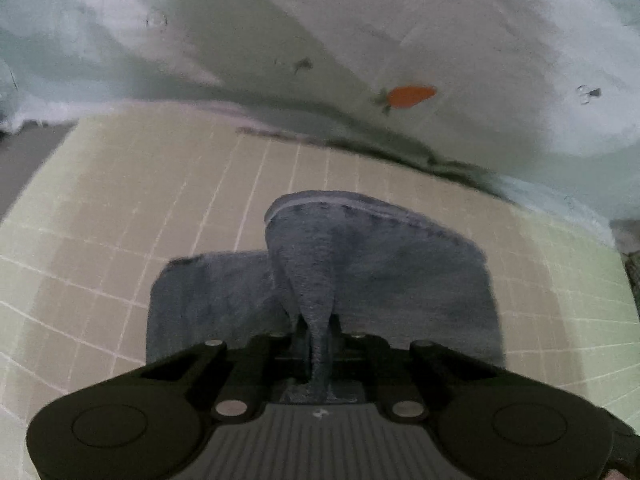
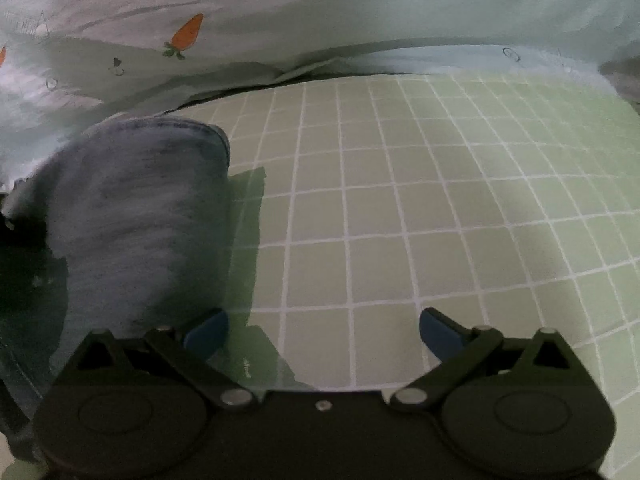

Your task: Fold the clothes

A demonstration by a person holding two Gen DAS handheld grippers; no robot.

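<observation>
Pinching a ridge of faded blue denim, the left gripper holds it at lower centre over the pale-green gridded mat; carrot-print sheet above. In the right view, the right gripper has its blue-padded fingers spread, the denim bunched at left.

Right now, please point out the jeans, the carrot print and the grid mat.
jeans [image 1: 400, 264], left wrist view, lifted fold.
carrot print [image 2: 187, 34], right wrist view, orange body.
grid mat [image 2: 400, 208], right wrist view, bare squares.

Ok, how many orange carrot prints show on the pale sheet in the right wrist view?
2: one carrot at upper left on the sheet, another cut by the left edge. Folds may hide more.
</observation>
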